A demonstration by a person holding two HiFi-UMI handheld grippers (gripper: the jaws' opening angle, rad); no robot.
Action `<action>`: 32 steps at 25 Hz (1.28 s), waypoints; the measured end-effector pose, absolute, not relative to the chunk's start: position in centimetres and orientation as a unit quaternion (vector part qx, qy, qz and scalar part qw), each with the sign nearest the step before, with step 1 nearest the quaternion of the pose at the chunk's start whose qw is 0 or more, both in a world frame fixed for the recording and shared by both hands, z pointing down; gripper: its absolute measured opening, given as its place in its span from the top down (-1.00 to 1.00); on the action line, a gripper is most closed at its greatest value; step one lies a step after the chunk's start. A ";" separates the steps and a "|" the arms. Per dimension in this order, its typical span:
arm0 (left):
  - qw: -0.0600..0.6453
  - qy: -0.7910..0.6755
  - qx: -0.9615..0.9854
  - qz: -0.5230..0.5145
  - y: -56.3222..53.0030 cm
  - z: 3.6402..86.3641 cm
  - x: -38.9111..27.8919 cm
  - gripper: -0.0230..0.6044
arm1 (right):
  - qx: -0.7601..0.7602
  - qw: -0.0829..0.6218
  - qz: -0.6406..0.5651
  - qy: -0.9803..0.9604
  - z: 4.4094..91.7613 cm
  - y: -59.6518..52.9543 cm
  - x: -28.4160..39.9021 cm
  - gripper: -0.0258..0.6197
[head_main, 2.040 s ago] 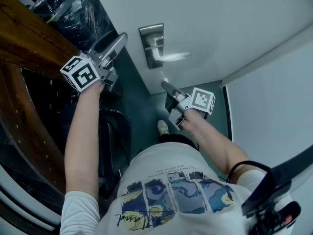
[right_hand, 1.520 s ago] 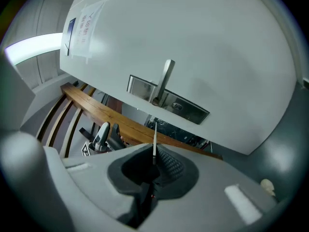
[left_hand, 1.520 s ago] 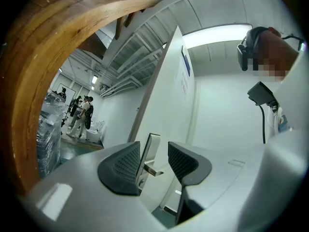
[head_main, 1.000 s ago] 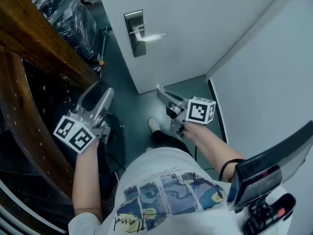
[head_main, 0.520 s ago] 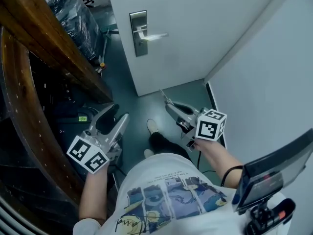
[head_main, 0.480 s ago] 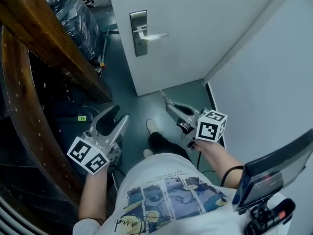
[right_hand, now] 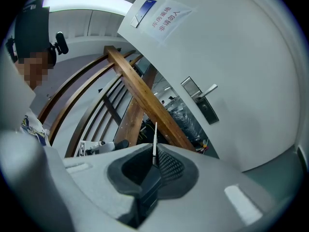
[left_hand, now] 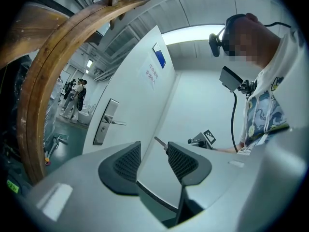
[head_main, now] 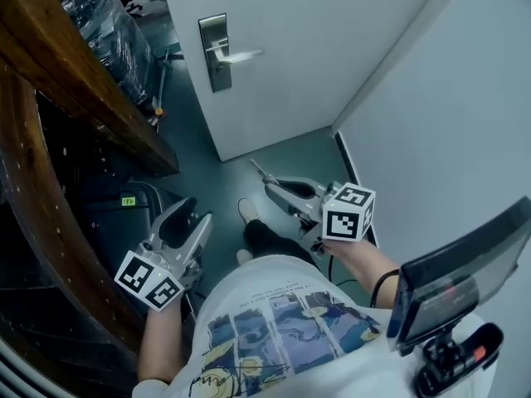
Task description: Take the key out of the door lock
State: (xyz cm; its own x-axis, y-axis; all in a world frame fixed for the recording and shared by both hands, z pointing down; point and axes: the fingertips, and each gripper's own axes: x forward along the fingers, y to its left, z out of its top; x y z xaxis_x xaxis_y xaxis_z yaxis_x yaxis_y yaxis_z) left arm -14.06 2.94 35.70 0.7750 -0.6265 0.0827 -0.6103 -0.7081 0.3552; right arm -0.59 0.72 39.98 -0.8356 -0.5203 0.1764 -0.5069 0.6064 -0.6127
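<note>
The key is out of the lock, a thin metal blade sticking out of my right gripper, which is shut on it. In the right gripper view the key blade stands up between the closed pads. The steel lock plate with its lever handle is on the white door, well ahead of both grippers. My left gripper hangs low at the left, open and empty; a clear gap shows between its ribbed pads. The lock plate also appears in the left gripper view.
A curved wooden railing runs along the left, with plastic-wrapped goods behind it. A white wall closes the right side. The person's shoe is on the green floor. People stand far off.
Both grippers have come down and back from the door toward the person's body. The right one still carries the key; the left stays open.
</note>
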 end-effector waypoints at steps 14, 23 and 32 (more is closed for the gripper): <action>0.198 -0.317 0.927 -0.017 4.2 36.8 -12.5 0.35 | -0.281 0.009 -0.327 0.902 39.0 2.2 -0.3 0.85; 0.197 -0.317 0.928 -0.012 3.9 37.3 -12.5 0.35 | -0.285 0.007 -0.328 0.900 39.4 2.1 -0.2 0.85; 0.202 -0.318 0.926 -0.008 3.3 37.8 -12.8 0.35 | -0.286 0.002 -0.335 0.898 39.7 1.4 -0.7 0.85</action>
State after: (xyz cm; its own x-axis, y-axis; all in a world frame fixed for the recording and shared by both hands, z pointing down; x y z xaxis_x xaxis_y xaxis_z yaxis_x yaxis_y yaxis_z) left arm -12.81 3.33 37.75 0.7982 -0.5916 0.1132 -0.5849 -0.7164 0.3804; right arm -0.70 1.40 39.66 -0.8368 -0.5145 0.1873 -0.5116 0.6130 -0.6020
